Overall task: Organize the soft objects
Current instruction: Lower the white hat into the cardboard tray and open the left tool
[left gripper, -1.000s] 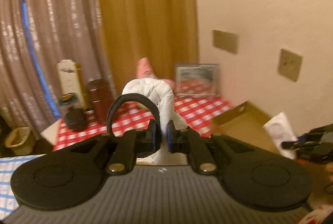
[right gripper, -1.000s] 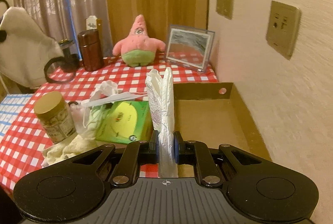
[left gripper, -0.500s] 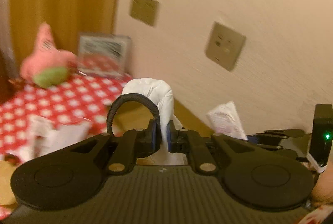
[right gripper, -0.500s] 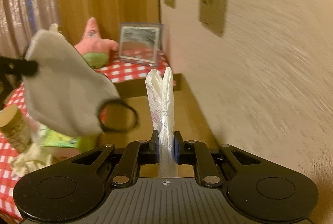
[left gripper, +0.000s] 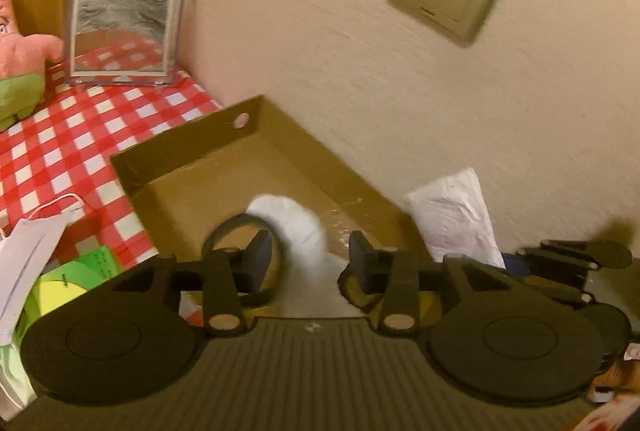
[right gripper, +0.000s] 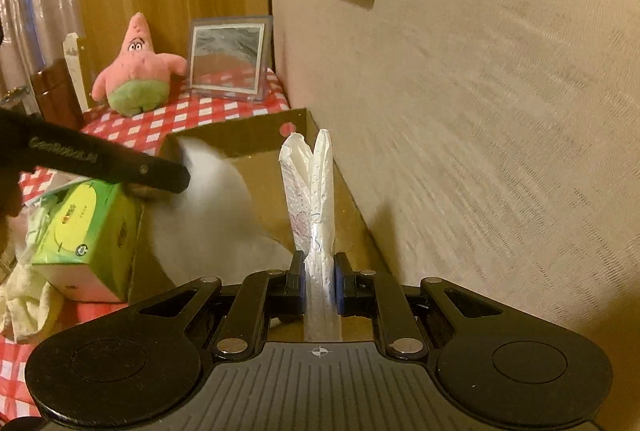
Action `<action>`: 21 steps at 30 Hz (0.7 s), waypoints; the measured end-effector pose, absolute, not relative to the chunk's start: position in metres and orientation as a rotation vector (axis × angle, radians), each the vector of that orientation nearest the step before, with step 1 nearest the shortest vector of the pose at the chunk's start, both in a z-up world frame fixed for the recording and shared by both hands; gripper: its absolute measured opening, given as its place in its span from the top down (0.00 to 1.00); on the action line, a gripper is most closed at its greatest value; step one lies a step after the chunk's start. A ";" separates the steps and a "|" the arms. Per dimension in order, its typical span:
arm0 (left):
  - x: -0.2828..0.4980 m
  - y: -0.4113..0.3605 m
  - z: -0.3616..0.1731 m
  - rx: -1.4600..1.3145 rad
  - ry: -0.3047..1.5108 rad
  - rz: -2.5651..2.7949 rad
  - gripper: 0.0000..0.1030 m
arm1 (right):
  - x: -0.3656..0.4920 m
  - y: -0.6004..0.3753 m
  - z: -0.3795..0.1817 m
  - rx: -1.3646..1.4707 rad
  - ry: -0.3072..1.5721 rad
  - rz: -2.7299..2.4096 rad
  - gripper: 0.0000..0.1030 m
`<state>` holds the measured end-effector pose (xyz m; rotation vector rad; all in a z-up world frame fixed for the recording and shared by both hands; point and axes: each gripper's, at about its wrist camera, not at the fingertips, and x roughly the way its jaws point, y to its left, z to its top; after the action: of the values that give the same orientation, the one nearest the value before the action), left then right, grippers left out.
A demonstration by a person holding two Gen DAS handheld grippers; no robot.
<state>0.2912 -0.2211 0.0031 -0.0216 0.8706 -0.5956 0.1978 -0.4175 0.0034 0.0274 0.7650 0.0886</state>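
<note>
Between our left claw (left gripper: pixel 306 263)'s just-parted jaws the white mask (left gripper: pixel 296 227) drops free into the cardboard box (left gripper: pixel 192 151); our right claw (right gripper: pixel 319 281), alongside, pinches an upright tissue pack (right gripper: pixel 316 191).

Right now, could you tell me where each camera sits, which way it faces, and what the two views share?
Left wrist: sits on the left gripper, tilted down into the cardboard box by the wall; its jaws have just been opening, and the white cloth mask lies loose between them.
Right wrist: sits on the right gripper, facing along the wall over the box; it is shut on a folded white tissue.
Shared: the box, mask, Patrick plush, mirror, and each other's gripper.
</note>
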 end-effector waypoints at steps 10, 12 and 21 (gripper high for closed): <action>0.274 -0.178 0.012 -0.066 0.828 -0.485 0.61 | 0.213 -0.408 -0.006 0.058 0.781 0.117 0.86; 0.268 -0.168 0.013 -0.082 0.821 -0.463 0.61 | 0.218 -0.406 -0.006 0.069 0.775 0.121 0.86; 0.234 -0.127 0.021 -0.104 0.776 -0.353 0.56 | 0.239 -0.409 -0.004 0.176 0.722 0.150 0.41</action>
<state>0.2338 -0.1274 0.0210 -0.1043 0.7763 -0.3531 0.2392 -0.4092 -0.0037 0.1763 0.7220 0.1501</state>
